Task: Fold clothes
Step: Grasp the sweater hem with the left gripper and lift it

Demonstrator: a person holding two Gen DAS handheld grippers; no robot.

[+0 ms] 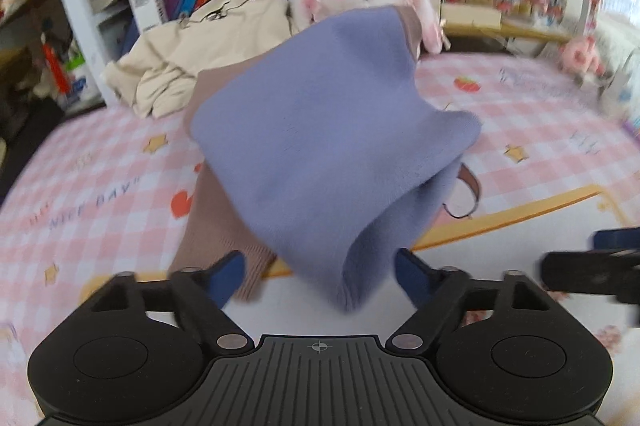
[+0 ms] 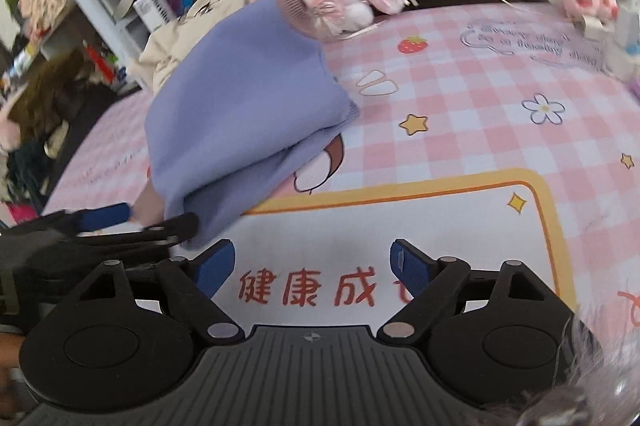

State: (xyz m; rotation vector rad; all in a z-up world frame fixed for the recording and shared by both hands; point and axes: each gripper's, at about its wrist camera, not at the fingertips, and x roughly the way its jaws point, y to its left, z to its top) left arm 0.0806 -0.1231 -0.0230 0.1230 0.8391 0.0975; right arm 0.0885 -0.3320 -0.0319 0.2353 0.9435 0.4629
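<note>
Lavender-purple knit garment with mauve-pink ribbed trim [image 1: 320, 146] sits folded over on pink checked bed sheet [image 1: 100, 178], corner between fingers of left gripper [image 1: 320, 274], spread wide; contact unclear w/ blur. Right gripper [image 2: 312, 266] gapes empty. Next: likely smooth or place.

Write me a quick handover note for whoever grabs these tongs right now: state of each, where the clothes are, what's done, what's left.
Left tongs: open, holding nothing; the purple garment sits between and just ahead of the fingers.
Right tongs: open, empty, over the white panel of the mat, to the right of the garment.
Purple garment: folded over into a bundle on the mat, brown ribbed trim showing underneath. Whether it lies fully flat is unclear; the view is blurred.
Beige garment: crumpled at the back by the bookshelf, untouched.
Done: purple one looks mostly folded.
Left: tidy or place it, then probably fold the beige one.
</note>
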